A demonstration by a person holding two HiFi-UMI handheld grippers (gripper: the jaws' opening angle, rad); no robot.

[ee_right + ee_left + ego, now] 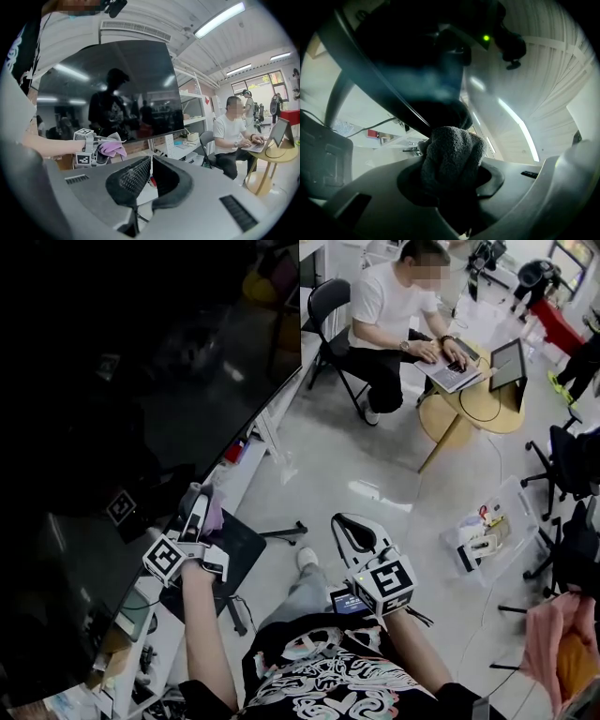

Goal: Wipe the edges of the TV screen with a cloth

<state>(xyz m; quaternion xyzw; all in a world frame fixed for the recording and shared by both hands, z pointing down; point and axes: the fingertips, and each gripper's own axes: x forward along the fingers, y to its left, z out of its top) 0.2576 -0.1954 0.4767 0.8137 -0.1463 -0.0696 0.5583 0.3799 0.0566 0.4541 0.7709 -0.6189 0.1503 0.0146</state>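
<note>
Firmly, the left gripper [196, 506] was clamped on the cloth [452, 154], pressed to the lower edge of the TV screen [141, 381] just ahead of its jaws; the right gripper [151, 161] hung empty, jaws together, to its right

The TV screen [141, 381] runs off the head view's left and top edges, so most of its border is out of my sight. The cloth [452, 157] fills my left gripper's [195, 507] view, burying the jaw tips. Is it touching the screen's lower edge? I cannot tell. Over in my right gripper's [151, 176] view, my forearm [49, 145] covers the screen's lower left corner.
</note>
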